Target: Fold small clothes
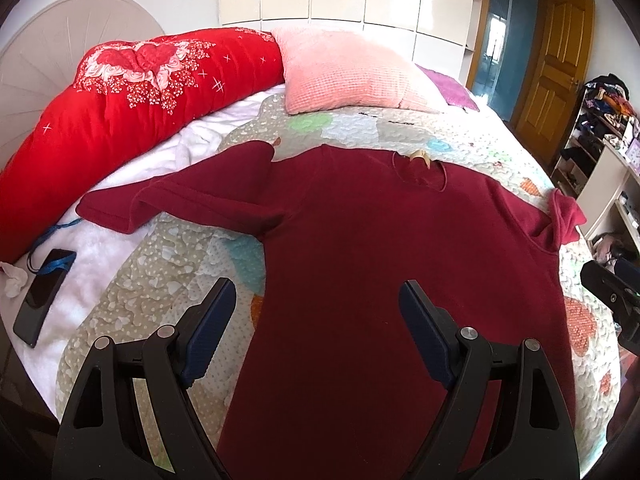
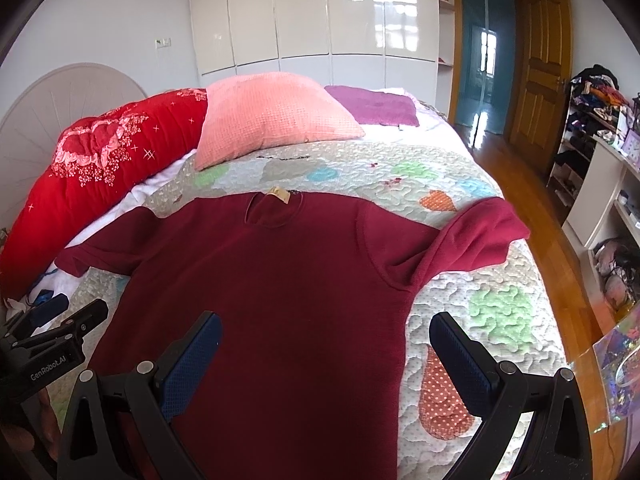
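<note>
A dark red knitted sweater (image 1: pixel 380 248) lies flat, front down, on the quilted bedspread (image 1: pixel 160 280), collar toward the pillows, both short sleeves spread out. It also shows in the right wrist view (image 2: pixel 280 280). My left gripper (image 1: pixel 316 300) is open and empty, hovering over the sweater's lower left side. My right gripper (image 2: pixel 326 332) is open and empty, hovering over the sweater's lower right edge. The left gripper shows at the left edge of the right wrist view (image 2: pixel 60 320); the right gripper shows at the right edge of the left wrist view (image 1: pixel 612 292).
A red flowered quilt roll (image 1: pixel 120 96), a pink pillow (image 1: pixel 344 68) and a purple cloth (image 2: pixel 372 106) lie at the bed's head. A black phone (image 1: pixel 44 296) with a blue strap lies at the left. Shelves with clutter (image 2: pixel 600 152) and wooden floor (image 2: pixel 532 208) lie right of the bed.
</note>
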Action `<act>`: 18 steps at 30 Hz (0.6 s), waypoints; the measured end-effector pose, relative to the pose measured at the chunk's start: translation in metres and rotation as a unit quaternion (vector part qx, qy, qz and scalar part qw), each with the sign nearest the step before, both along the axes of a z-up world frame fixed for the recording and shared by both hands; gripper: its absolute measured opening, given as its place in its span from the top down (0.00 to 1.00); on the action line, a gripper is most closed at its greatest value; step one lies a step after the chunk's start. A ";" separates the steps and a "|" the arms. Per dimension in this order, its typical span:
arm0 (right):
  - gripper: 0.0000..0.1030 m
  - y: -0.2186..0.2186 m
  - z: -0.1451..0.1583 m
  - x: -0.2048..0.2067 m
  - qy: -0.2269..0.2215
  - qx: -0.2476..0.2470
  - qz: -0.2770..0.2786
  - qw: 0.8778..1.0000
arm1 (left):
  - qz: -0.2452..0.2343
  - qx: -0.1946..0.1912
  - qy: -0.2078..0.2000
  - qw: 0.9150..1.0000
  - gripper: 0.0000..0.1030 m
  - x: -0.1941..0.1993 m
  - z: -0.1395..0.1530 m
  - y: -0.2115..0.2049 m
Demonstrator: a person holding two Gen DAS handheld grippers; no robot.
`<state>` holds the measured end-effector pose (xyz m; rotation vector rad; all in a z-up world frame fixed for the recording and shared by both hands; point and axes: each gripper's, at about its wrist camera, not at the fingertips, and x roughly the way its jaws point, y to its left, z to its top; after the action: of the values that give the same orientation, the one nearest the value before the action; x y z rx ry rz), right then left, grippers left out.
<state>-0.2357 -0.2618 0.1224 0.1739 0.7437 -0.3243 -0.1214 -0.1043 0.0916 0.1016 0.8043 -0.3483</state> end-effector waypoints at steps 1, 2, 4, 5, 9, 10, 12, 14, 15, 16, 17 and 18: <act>0.00 0.000 -0.002 0.002 0.001 0.001 0.001 1.000 | 0.001 0.002 0.000 1.000 0.18 0.001 -0.001 0.000; 0.00 0.000 -0.003 0.004 0.002 0.003 0.001 1.000 | 0.002 0.003 0.001 1.000 0.18 0.003 -0.002 0.000; 0.00 0.000 -0.006 0.009 0.006 0.005 0.004 1.000 | 0.003 0.004 0.004 1.000 0.19 0.007 -0.005 0.000; 0.00 0.001 -0.008 0.012 0.008 0.006 0.005 1.000 | 0.004 0.004 0.006 1.000 0.19 0.008 -0.006 0.000; 0.00 0.005 -0.015 0.023 0.014 0.006 0.012 1.000 | 0.008 0.005 0.013 1.000 0.18 0.017 -0.011 0.002; 0.00 0.006 -0.017 0.026 0.016 0.007 0.014 1.000 | 0.010 0.006 0.015 1.000 0.18 0.019 -0.012 0.002; 0.00 0.009 -0.021 0.031 0.019 0.008 0.017 1.000 | 0.013 0.006 0.016 1.000 0.19 0.023 -0.014 0.004; 0.00 0.011 -0.025 0.037 0.022 0.008 0.021 1.000 | 0.015 0.007 0.017 1.000 0.19 0.026 -0.016 0.005; 0.00 0.012 -0.026 0.039 0.023 0.009 0.022 0.999 | 0.017 0.008 0.018 1.000 0.19 0.027 -0.017 0.006; 0.00 0.013 -0.028 0.041 0.024 0.010 0.024 0.999 | 0.019 0.008 0.019 1.000 0.18 0.029 -0.019 0.007; 0.00 0.015 -0.030 0.045 0.025 0.011 0.025 0.999 | 0.020 0.007 0.020 1.000 0.18 0.030 -0.020 0.008; 0.00 0.016 -0.032 0.047 0.028 0.011 0.023 0.999 | 0.022 0.006 0.022 0.999 0.18 0.033 -0.021 0.010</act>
<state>-0.1889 -0.2457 0.0900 0.1685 0.8060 -0.2780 -0.0889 -0.0947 0.0702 0.0879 0.8511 -0.3045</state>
